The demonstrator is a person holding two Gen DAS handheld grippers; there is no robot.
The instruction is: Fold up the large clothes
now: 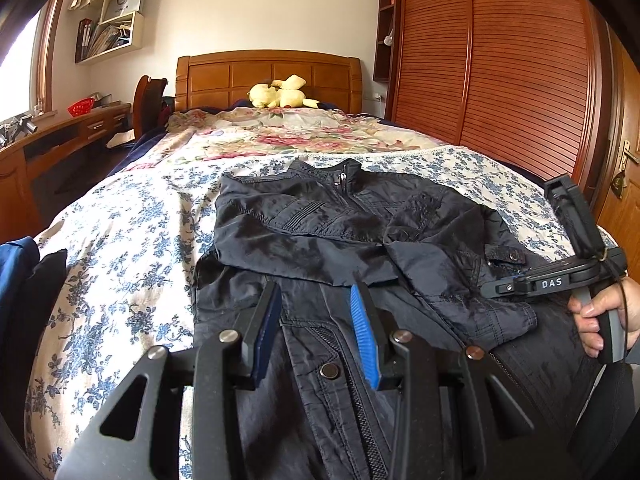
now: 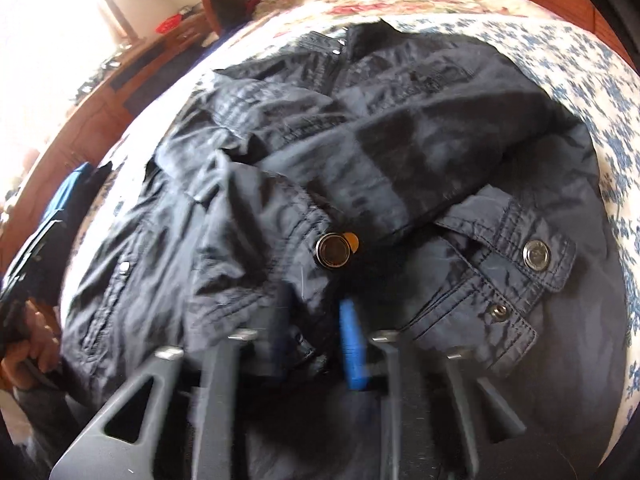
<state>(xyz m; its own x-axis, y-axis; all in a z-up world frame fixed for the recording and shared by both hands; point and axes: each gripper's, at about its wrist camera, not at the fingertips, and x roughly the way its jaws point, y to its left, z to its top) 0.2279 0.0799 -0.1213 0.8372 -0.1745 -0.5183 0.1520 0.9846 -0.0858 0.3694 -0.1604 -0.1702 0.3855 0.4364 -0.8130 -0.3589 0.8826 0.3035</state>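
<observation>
Folding stage: dark jacket (image 1: pixel 360 240) lies flat on the floral bed cover (image 1: pixel 132 232), collar at 12 o'clock, both sleeves already crossed over the chest. Right gripper (image 2: pixel 316 336) is clamped on sleeve-cuff fabric near the hem at 6 o'clock. Left gripper (image 1: pixel 316 320) hovers over the front zip, jaws apart, holding nothing. Judgement: seat the left grip on the hem too, then lift both corners evenly toward the collar.

1. A wooden bed (image 1: pixel 268 80) with a carved headboard stands against a pale wall (image 1: pixel 260 8).
2. A slatted wooden wardrobe (image 1: pixel 500 64) fills the right side.
3. Daylight enters a window (image 1: pixel 16 64) above a desk (image 1: pixel 60 136).
</observation>
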